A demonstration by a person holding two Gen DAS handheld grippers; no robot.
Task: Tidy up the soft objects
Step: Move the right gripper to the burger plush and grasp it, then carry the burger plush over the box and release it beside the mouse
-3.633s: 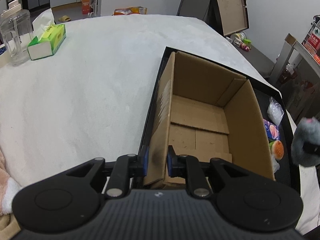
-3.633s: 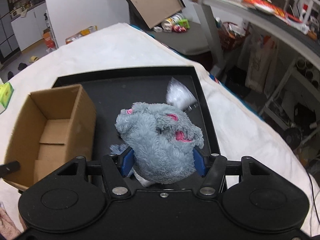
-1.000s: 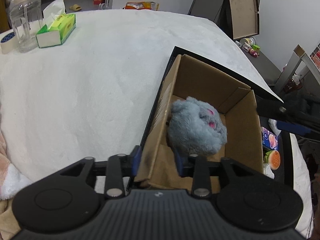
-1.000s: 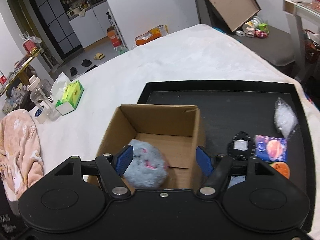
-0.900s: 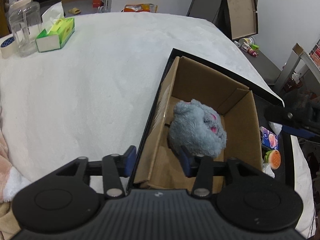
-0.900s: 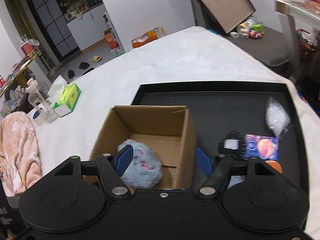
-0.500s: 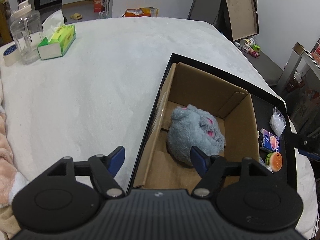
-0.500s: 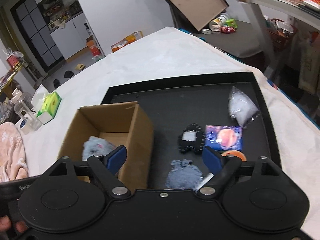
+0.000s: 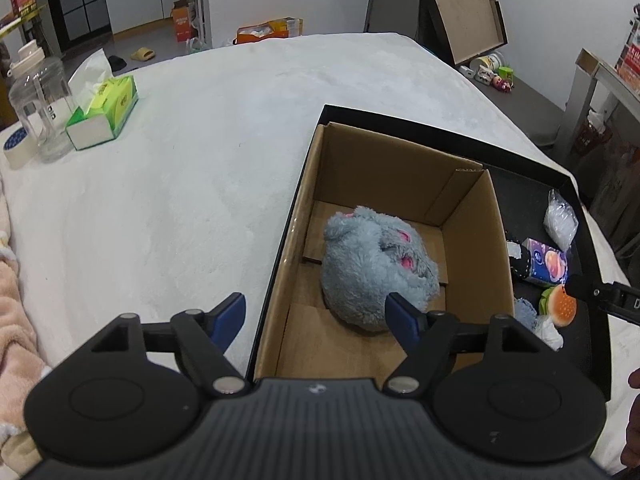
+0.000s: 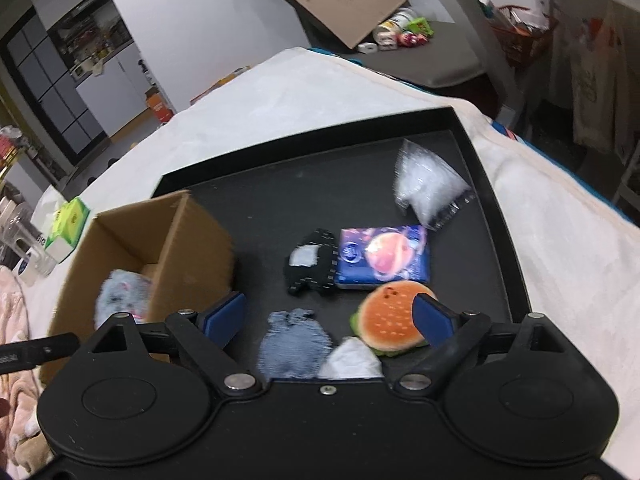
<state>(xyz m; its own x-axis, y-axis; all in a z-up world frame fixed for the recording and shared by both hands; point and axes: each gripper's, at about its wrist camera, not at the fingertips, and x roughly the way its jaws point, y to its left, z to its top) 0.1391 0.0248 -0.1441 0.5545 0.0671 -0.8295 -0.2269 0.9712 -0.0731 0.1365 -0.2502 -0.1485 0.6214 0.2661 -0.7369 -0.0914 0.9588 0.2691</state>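
Observation:
A grey plush toy (image 9: 376, 268) with pink ears lies inside the open cardboard box (image 9: 472, 240), which stands on the black tray (image 9: 440, 124). My left gripper (image 9: 316, 318) straddles the box's near left wall, its jaws still opening, the pads clear of the wall. My right gripper (image 10: 330, 314) hovers over the tray (image 10: 500, 184), jaws still opening and empty, above a small blue-grey plush (image 10: 292, 344) and an orange burger plush (image 10: 390, 318). A black patch toy (image 10: 312, 266), a blue tissue pack (image 10: 384, 258) and a clear bag (image 10: 428, 188) lie beyond. The box (image 10: 132, 240) is at its left.
A green tissue box (image 9: 104, 112), a clear jar (image 9: 40, 100) and a tape roll (image 9: 16, 150) stand at the far left of the white cloth (image 9: 180, 168). A pink blanket (image 9: 12, 312) lies at the near left edge. A person's hand (image 9: 632, 416) shows at the right edge.
My right gripper let the grey plush drop into the box, then swung right over the loose toys and opened wider. My left gripper released the box wall and opened.

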